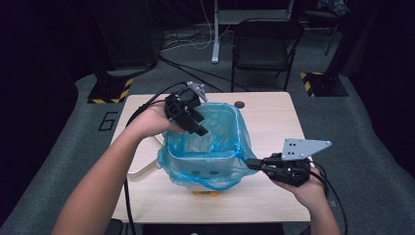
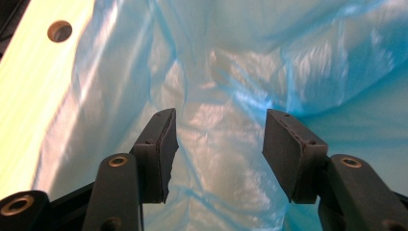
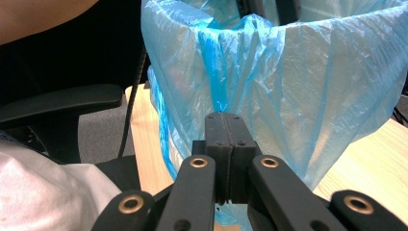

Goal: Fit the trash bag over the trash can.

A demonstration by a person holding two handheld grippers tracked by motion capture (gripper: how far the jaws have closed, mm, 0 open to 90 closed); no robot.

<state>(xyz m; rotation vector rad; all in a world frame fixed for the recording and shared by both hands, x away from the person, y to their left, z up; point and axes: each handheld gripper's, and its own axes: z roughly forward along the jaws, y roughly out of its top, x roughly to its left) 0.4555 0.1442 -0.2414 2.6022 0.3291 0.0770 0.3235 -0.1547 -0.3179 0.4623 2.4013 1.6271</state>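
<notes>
A white bin (image 1: 205, 175) lined with a blue plastic bag (image 1: 218, 139) stands in the middle of the wooden table (image 1: 274, 122). My left gripper (image 1: 198, 125) hovers over the bin's back-left rim, tilted down into the opening. Its jaws stand open, with nothing between them, over the bag's inner wall (image 2: 240, 57), as the left gripper (image 2: 219, 130) view shows. My right gripper (image 1: 252, 163) is at the bin's front-right corner. The right gripper (image 3: 224, 120) is shut on a bunched fold of the bag's overhanging edge (image 3: 216, 72).
A curved white part (image 1: 144, 169) lies on the table left of the bin. A round hole (image 1: 239, 104) sits in the table behind the bin. A black chair (image 1: 264, 44) and cables stand beyond the far edge. A chair armrest (image 3: 62, 103) is beside the table.
</notes>
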